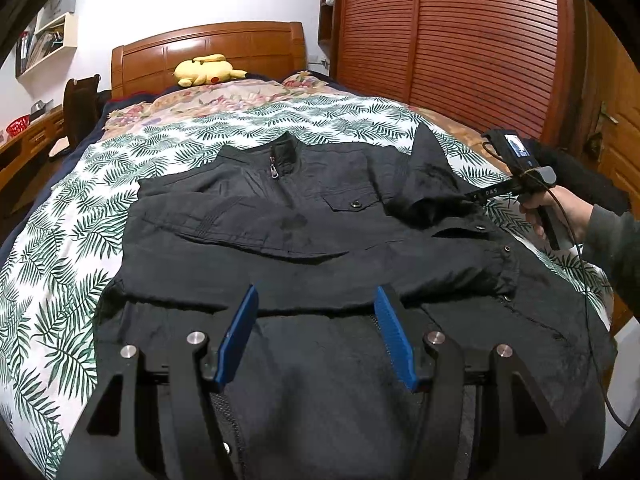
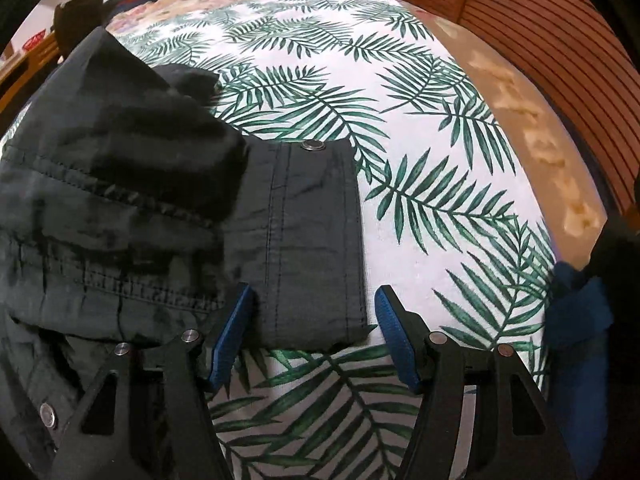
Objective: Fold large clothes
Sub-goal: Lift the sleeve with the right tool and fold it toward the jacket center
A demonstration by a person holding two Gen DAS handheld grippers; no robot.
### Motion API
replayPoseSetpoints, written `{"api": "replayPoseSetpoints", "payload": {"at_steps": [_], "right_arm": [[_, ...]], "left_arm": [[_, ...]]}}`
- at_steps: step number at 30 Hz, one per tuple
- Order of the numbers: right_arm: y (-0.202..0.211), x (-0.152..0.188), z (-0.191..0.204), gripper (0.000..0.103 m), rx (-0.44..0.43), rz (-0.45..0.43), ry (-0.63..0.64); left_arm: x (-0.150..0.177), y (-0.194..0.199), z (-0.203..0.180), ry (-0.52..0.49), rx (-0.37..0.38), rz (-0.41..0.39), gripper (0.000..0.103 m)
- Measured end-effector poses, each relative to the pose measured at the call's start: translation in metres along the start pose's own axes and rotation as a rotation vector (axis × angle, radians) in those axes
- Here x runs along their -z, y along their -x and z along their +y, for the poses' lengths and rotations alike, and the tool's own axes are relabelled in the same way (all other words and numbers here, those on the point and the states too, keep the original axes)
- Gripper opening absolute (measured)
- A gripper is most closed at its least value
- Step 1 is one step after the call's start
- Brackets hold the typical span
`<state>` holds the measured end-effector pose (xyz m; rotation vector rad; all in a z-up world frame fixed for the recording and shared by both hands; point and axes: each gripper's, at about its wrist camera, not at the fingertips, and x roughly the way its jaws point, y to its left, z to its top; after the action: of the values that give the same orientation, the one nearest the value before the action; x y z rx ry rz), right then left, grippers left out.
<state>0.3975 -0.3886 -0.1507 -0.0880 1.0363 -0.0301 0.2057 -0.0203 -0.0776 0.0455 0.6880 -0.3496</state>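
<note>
A black jacket (image 1: 304, 220) lies front up on the bed, collar and zip toward the headboard, with both sleeves folded across its chest. My left gripper (image 1: 316, 296) is open and empty just above the jacket's lower part. My right gripper (image 2: 314, 300) is open and empty, with the sleeve cuff (image 2: 312, 236) and its snap button (image 2: 313, 145) lying between and ahead of its fingers. The right gripper also shows in the left wrist view (image 1: 476, 196), at the jacket's right edge, held by a hand.
The jacket lies on a white sheet with green palm leaves (image 2: 420, 152). A yellow plush toy (image 1: 208, 70) rests by the wooden headboard (image 1: 208, 48). A slatted wooden wardrobe (image 1: 460, 40) stands to the right of the bed. A desk (image 1: 28, 136) stands on the left.
</note>
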Motion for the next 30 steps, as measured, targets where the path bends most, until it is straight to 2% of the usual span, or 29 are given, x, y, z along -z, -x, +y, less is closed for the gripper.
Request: {"api": "replayPoseSetpoints", "payload": {"at_steps": [3,5,6,7,8,9,12,20,24,30], "right_arm": [[0.002,0.003,0.001,0.065,-0.004,-0.006,0.008],[0.004,0.005,0.002,0.056,-0.03,-0.008,0.015],[0.003,0.005,0.004,0.044,-0.038,-0.007,0.024],[0.006,0.005,0.008,0.028,-0.035,-0.006,0.051],[0.011,0.006,0.017,0.021,0.008,-0.011,0.093],[0.017,0.006,0.024,0.018,0.053,-0.024,0.125],[0.05,0.004,0.042,0.014,0.116,-0.107,0.187],[0.159,-0.016,0.088,0.011,0.157,-0.345,0.246],[0.205,-0.021,0.13,0.009,0.132,-0.448,0.307],[0.244,-0.016,0.202,0.009,0.059,-0.506,0.42]], "left_arm": [[-0.001,0.0,0.0,0.0,-0.004,0.002,0.06],[-0.002,-0.001,0.0,0.0,-0.006,0.0,0.06],[-0.002,0.0,0.0,0.0,-0.004,-0.004,0.06],[-0.001,0.0,0.0,0.0,-0.004,-0.005,0.06],[-0.002,0.0,0.001,-0.001,-0.007,-0.003,0.06],[-0.002,0.0,0.001,-0.002,-0.009,-0.003,0.06],[-0.001,0.004,0.005,0.0,-0.02,-0.005,0.06],[0.003,0.036,0.02,0.022,-0.024,-0.062,0.06],[0.006,0.051,0.032,0.04,-0.036,-0.083,0.06],[0.015,0.076,0.054,0.066,-0.061,-0.112,0.06]]}}
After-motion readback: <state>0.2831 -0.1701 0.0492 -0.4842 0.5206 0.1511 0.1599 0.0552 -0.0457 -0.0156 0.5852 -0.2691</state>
